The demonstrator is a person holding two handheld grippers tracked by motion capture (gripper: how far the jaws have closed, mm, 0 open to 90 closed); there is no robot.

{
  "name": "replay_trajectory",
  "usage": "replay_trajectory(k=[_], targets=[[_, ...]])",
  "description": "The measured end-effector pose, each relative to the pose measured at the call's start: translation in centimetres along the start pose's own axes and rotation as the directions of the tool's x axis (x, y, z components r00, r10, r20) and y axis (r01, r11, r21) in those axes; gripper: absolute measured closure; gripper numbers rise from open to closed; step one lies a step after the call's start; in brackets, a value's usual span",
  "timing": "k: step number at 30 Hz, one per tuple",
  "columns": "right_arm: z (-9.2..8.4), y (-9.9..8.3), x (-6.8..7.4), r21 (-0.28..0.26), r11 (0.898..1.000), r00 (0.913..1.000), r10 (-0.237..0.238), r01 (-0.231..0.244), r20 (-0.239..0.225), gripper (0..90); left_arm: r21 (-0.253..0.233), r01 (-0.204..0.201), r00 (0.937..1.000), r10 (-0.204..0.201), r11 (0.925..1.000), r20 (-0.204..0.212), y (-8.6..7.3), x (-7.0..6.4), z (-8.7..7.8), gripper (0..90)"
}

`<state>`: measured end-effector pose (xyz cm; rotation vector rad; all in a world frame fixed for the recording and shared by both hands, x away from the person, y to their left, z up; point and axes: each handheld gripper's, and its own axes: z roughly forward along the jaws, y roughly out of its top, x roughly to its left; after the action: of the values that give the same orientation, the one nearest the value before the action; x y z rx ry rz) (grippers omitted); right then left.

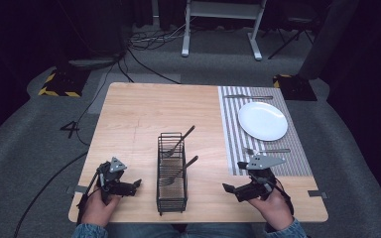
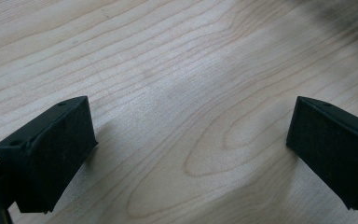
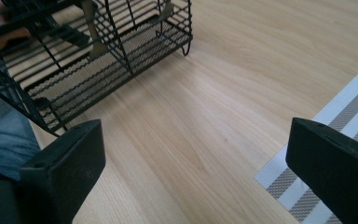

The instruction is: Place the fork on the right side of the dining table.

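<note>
Pale wooden table carries a black wire-mesh cutlery basket near its front edge, with two dark-handled forks leaning in it, and a striped grey placemat at the right with a round white plate, a fork just in front of it and a knife behind it. The left gripper rests low over bare wood left of the basket, jaws spread wide and holding nothing. The right gripper is between basket and placemat, jaws also wide apart and empty.
</note>
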<state>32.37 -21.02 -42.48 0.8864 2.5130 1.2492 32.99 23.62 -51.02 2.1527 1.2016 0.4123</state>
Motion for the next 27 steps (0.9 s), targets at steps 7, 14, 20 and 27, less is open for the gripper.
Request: replay_trajectory(k=[7, 14, 20, 27], targets=[[2.1, -0.9, 1.0, 0.039, 0.999, 1.0, -0.005, 0.005, -0.009, 4.1, 0.0, 0.0, 1.0, 0.0, 1.0, 0.0, 0.0, 0.0, 0.0, 1.1], [4.3, -2.1, 1.6, 0.076, 0.997, 0.9992, -0.019, 0.017, 0.035, 1.7, 0.0, 0.0, 1.0, 0.0, 1.0, 0.0, 0.0, 0.0, 0.0, 1.1], [6.7, -3.7, 1.0, 0.12, 0.993, 0.9993, 0.0, -0.004, 0.039, 0.0, 0.0, 0.001, 1.0, -0.001, 1.0, 0.0, 0.0, 0.0, 0.0, 1.1], [8.3, -4.5, 2.3, 0.118, 0.989, 0.9948, -0.094, 0.089, 0.038, 0.0, 0.0, 0.001, 1.0, -0.001, 1.0, 0.0, 0.0, 0.0, 0.0, 1.1]])
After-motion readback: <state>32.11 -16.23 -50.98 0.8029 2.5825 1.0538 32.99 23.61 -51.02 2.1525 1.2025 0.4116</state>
